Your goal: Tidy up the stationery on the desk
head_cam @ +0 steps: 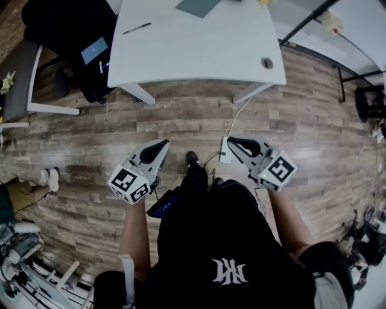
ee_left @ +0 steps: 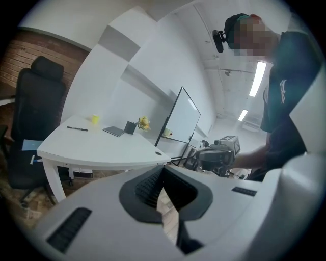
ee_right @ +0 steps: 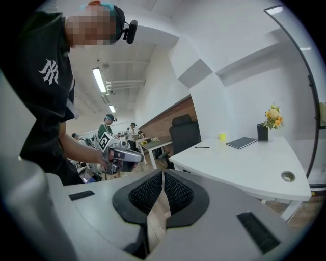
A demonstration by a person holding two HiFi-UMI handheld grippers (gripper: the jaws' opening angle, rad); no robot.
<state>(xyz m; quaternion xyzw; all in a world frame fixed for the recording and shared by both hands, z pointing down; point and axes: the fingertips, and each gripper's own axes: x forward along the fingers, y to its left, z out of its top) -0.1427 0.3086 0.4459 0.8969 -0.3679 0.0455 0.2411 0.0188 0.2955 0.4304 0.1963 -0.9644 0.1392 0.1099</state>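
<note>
Both tools empty, jaws pressed together: left gripper (head_cam: 161, 145), right gripper (head_cam: 234, 142); both over floor, well short of the desk (head_cam: 199, 51). Pen (head_cam: 137, 28) lies nr desk's left edge; notebook (head_cam: 198, 6) at far edge. Risks, I'd judge: reaching in w/ jaws closed could shove the thin pen off that edge; floor cable (head_cam: 240, 114) could catch a foot.

**Stationery spread on the desk**

A black pen (head_cam: 137, 28) is laid flat on the white desk (head_cam: 193, 54), well ahead of the left gripper (head_cam: 158, 151). A dark, closed notebook (head_cam: 198, 6) is laid flat well ahead of the right gripper (head_cam: 236, 143). A small yellow object (ee_left: 94, 120) is set behind them.
</note>
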